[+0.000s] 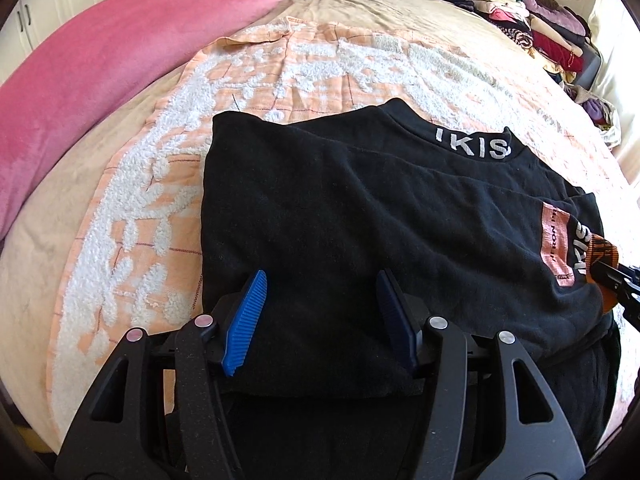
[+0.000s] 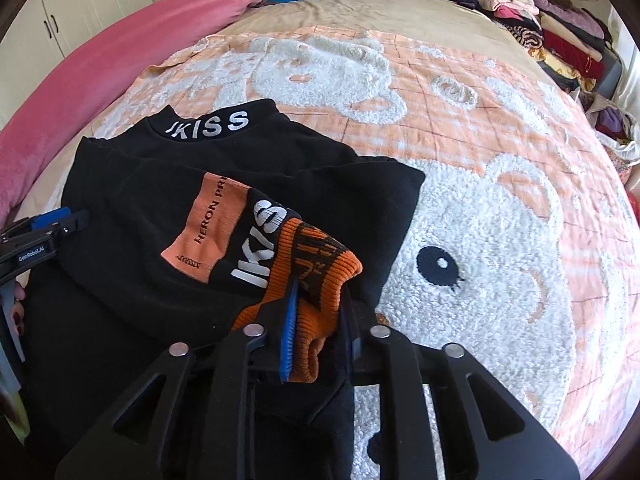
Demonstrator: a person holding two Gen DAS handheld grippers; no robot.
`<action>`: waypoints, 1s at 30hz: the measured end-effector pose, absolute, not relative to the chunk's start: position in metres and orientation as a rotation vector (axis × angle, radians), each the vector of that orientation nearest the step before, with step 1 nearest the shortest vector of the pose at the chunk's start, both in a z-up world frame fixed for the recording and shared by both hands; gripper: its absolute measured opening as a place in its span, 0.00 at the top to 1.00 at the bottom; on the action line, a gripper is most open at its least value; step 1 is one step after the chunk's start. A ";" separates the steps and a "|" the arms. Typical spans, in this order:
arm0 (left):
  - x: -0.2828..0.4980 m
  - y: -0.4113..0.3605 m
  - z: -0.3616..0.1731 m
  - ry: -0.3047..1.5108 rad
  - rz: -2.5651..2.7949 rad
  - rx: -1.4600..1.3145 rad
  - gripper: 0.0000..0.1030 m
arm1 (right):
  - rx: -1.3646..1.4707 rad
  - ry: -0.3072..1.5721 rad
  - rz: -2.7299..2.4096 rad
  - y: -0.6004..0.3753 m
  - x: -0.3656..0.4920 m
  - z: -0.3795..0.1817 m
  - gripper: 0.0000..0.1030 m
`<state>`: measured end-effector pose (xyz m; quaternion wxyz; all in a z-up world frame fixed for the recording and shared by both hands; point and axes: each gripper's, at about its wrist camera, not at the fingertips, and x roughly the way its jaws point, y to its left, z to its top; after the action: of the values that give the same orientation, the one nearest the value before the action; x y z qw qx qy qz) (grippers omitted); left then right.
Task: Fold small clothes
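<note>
Between right hand-held gripper (image 2: 316,300) pads — sweater cuff (image 2: 316,264)

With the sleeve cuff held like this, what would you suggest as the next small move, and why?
Probably carry the orange cuff a bit further across the black sweatshirt and let go: the right gripper is clamped on it, while the left gripper hovers open.

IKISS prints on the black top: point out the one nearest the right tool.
The sleeve print, beside the orange cuff that the right tool grips. The collar print lies farther off, at the neck.
</note>
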<state>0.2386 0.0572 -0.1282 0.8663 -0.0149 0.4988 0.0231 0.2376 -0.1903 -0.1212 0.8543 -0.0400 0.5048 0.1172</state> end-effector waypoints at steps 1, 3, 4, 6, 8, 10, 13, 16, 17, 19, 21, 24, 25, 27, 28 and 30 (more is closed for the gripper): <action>0.237 0.057 -0.127 1.042 0.050 -0.032 0.52 | -0.094 1.052 0.240 -0.190 0.237 -0.119 0.78; 0.234 0.056 -0.120 1.026 0.047 -0.033 0.52 | -0.124 1.028 0.222 -0.189 0.234 -0.111 0.73; 0.232 0.055 -0.117 1.016 0.042 -0.034 0.52 | -0.145 1.006 0.212 -0.187 0.233 -0.105 0.73; 0.227 0.054 -0.111 0.999 0.038 -0.028 0.52 | -0.159 0.970 0.213 -0.185 0.231 -0.096 0.68; 0.222 0.051 -0.108 0.989 0.038 -0.012 0.51 | -0.163 0.929 0.232 -0.181 0.227 -0.087 0.61; 0.218 0.049 -0.108 0.989 0.034 0.010 0.47 | -0.166 0.903 0.281 -0.172 0.223 -0.084 0.58; 0.219 0.046 -0.115 1.006 0.042 0.045 0.45 | -0.174 0.902 0.356 -0.156 0.218 -0.087 0.58; 0.219 0.041 -0.122 1.012 0.050 0.075 0.43 | -0.158 0.972 0.410 -0.146 0.220 -0.105 0.58; 0.219 0.040 -0.123 1.009 0.051 0.084 0.43 | -0.168 0.999 0.398 -0.145 0.222 -0.112 0.58; 0.218 0.040 -0.126 1.009 0.049 0.085 0.42 | -0.174 1.054 0.378 -0.148 0.226 -0.130 0.58; 0.218 0.041 -0.126 1.005 0.047 0.079 0.42 | -0.155 1.047 0.387 -0.151 0.227 -0.132 0.58; 0.216 0.042 -0.121 0.998 0.040 0.072 0.41 | -0.095 1.039 0.414 -0.156 0.229 -0.121 0.54; 0.214 0.042 -0.119 0.994 0.037 0.069 0.41 | -0.065 1.034 0.423 -0.159 0.228 -0.117 0.54; 0.209 0.044 -0.110 0.977 0.031 0.062 0.41 | -0.008 1.026 0.430 -0.168 0.226 -0.107 0.52; 0.208 0.044 -0.106 0.970 0.029 0.060 0.40 | 0.005 1.017 0.430 -0.171 0.225 -0.103 0.51; 0.203 0.046 -0.094 0.944 0.022 0.057 0.38 | 0.038 0.991 0.431 -0.180 0.221 -0.090 0.41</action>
<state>0.2031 0.0456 -0.0944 0.8902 0.0277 0.4546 0.0108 0.2208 -0.1796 -0.0898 0.8572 0.0183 0.4719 0.2053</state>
